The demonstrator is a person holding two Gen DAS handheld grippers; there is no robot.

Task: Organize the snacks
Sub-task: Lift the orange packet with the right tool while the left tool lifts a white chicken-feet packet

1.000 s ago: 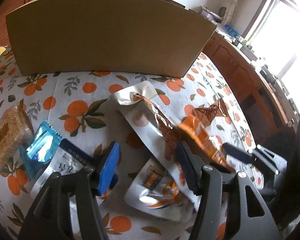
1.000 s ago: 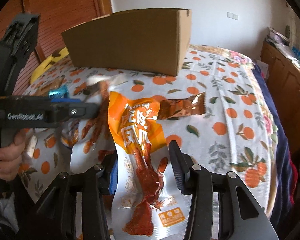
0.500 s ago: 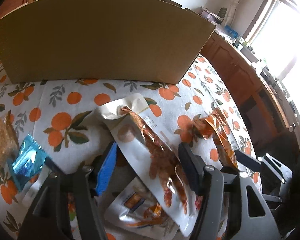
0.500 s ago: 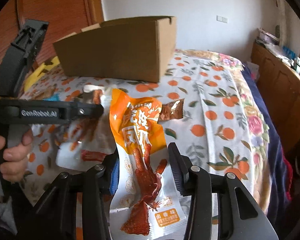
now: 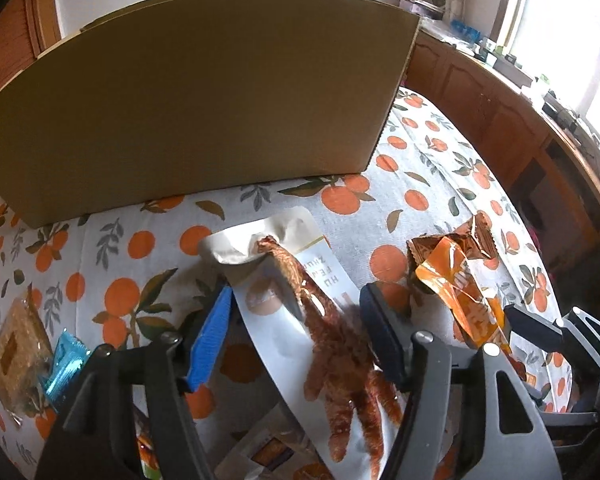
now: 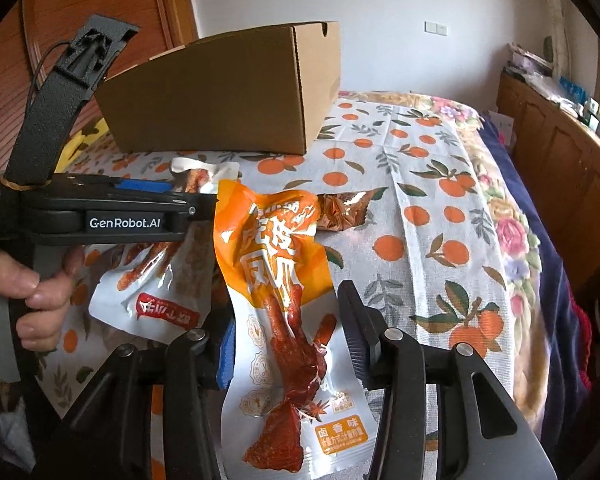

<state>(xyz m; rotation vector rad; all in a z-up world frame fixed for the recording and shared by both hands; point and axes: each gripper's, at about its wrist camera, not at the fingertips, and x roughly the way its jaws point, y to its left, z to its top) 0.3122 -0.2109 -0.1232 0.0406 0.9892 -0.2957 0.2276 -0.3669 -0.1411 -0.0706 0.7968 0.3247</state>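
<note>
A white chicken-foot snack pack (image 5: 300,320) lies between the fingers of my left gripper (image 5: 296,328), whose jaws stand wide and do not press it. An orange chicken-foot snack pack (image 6: 284,304) lies between the fingers of my right gripper (image 6: 292,340), also wide apart. The orange pack also shows in the left wrist view (image 5: 460,292); the white pack shows in the right wrist view (image 6: 160,280). A big cardboard box (image 5: 204,112) stands behind them on the orange-print cloth (image 5: 380,208); the box also appears in the right wrist view (image 6: 228,92).
A brown foil wrapper (image 6: 340,208) lies behind the orange pack. A blue foil packet (image 5: 66,364) and a clear-wrapped brown biscuit (image 5: 14,360) lie at the left. Another white pack (image 5: 268,444) lies under the left gripper. Wooden cabinets (image 6: 560,152) line the right.
My left gripper moved forward toward the box, so the white pack now sits deeper between its fingers. The right gripper crept forward over the orange pack. Both jaws stayed wide.
</note>
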